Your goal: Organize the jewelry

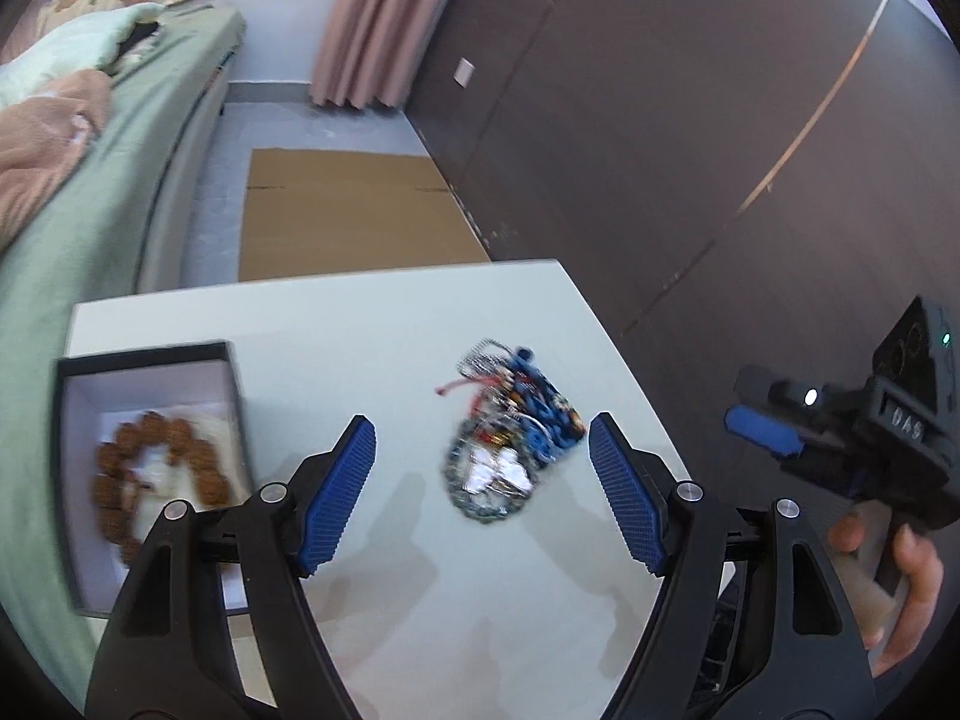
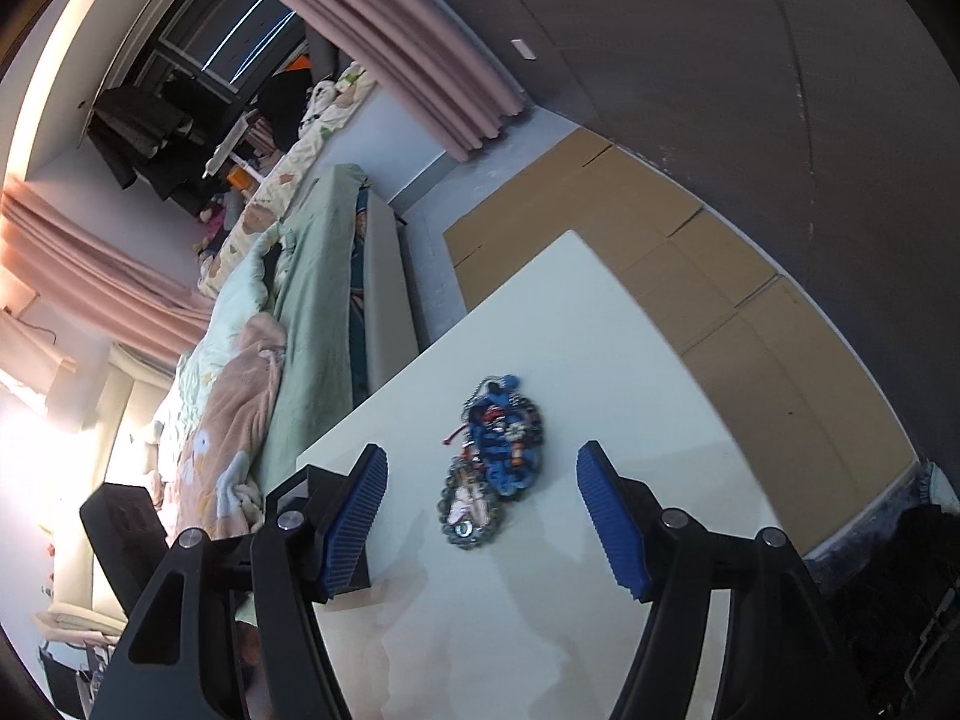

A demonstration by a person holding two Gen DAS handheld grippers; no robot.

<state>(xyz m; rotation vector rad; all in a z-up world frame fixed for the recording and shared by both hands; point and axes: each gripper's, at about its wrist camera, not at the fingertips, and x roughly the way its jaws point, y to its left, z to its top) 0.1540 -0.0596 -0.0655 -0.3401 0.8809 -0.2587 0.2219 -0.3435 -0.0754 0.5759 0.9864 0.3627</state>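
Nearest, the left hand-held gripper (image 1: 483,495) has its blue ribbed pads apart and empty above the near part of the pale surface (image 1: 372,324). The right hand-held gripper (image 2: 480,516) is likewise apart with nothing between its pads. Just beyond both lies the jewelry pile (image 1: 510,438), a tangle of blue beads, a grey bead strand, silver pieces and a red cord, resting mid-surface towards the right edge. At the surface's left edge stands an open black box (image 1: 66,420) already holding a brown bead bracelet (image 1: 162,474). To do this step well, I judge one gripper should pin the tangle while the other pinches a single strand at its outer edge, lifting slowly. The right gripper's body reads "DAS" (image 1: 907,423).
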